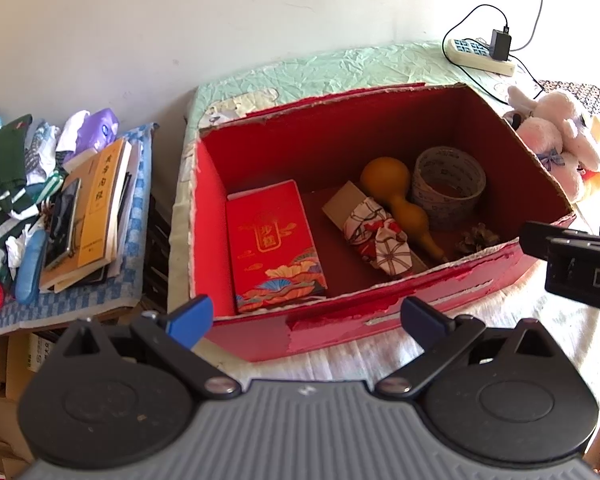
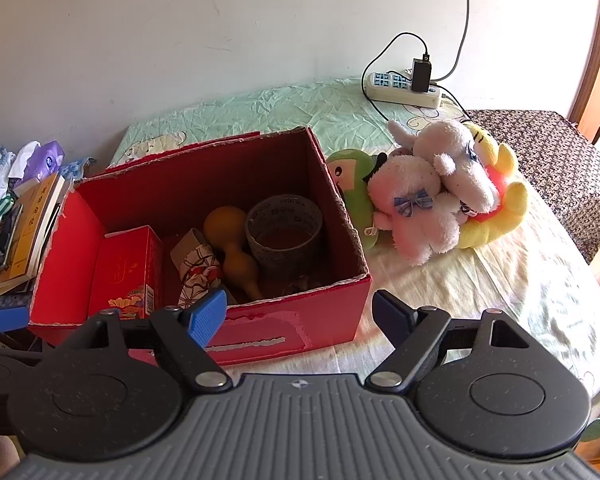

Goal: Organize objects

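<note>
The red box (image 1: 380, 312) sits in the middle of both views, with a gourd (image 1: 396, 200), tape (image 1: 448, 184) and a red pack (image 1: 274, 246) inside. Both the left gripper (image 1: 306, 316) and the right gripper (image 2: 298, 314) have fingers wide apart, holding nothing. Soft toys (image 2: 440, 196) lie right of the box.

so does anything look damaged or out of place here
The open red cardboard box is worn: its top edges are ragged and torn, and red facing has peeled off the front wall, leaving pale patches. Beside the box, the pile of soft plush toys lies heaped on the bedsheet, not in the box.
</note>
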Tool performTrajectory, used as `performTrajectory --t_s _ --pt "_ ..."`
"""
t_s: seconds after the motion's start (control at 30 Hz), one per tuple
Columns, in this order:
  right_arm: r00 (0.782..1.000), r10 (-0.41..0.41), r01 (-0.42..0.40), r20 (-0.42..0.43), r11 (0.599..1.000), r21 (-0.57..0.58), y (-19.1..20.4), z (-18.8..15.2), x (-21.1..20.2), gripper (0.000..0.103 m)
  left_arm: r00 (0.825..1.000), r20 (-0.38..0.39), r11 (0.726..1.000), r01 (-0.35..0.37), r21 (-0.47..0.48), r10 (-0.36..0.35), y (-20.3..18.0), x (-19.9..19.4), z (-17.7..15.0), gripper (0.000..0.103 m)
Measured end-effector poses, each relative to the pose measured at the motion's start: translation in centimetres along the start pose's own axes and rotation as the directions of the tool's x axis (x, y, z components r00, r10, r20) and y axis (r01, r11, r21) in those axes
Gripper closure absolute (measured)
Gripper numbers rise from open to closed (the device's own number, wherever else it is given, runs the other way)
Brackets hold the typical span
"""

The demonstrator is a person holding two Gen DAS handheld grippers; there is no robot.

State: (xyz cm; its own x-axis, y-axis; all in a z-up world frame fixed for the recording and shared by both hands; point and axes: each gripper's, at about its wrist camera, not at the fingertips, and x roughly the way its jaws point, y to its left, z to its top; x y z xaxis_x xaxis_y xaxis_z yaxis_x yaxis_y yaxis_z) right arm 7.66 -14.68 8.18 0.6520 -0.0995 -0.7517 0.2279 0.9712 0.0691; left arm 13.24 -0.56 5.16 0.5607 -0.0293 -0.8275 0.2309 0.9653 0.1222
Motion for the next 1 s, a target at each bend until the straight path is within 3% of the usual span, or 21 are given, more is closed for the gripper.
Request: performTrajectory --t_s 1.0 --pt "1.000 0.001 0.000 0.004 0.999 -0.038 0.63 -0.11 -0.02 0.021 1.000 0.006 0.999 -0.007 -0.034 0.007 0.90 0.09 0.03 0.002"
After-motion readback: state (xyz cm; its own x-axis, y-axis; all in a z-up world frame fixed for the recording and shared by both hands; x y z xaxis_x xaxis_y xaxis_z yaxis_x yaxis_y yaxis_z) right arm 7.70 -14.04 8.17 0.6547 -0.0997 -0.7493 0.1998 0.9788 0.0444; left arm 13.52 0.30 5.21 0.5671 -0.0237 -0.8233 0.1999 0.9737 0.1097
